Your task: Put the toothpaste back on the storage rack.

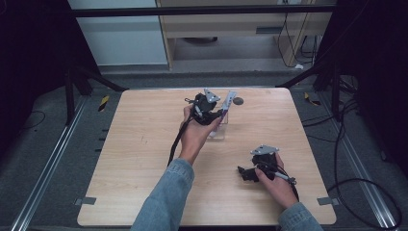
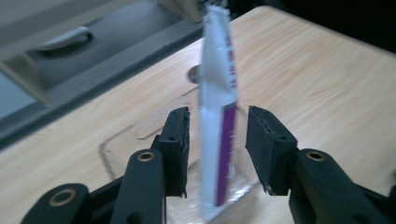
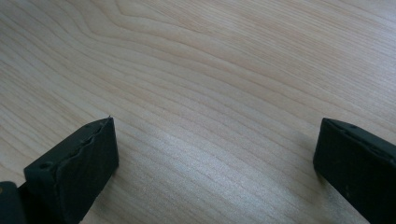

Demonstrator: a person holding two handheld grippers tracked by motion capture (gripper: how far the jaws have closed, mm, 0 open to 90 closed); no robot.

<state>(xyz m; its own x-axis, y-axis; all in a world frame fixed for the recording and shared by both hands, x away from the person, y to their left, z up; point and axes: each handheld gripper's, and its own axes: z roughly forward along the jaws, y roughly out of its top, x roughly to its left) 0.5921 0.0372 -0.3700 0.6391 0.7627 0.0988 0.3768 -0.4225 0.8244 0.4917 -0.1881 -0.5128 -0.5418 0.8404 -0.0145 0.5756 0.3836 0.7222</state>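
Between the left tool's (image 2: 217, 149) parted jaws stands the tube (image 2: 217, 116), untouched.

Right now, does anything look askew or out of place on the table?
Only the white and purple packet: it stands on end, leaning, in the clear container, between the left gripper's open jaws, neither pad touching. Nothing looks spilled or damaged.
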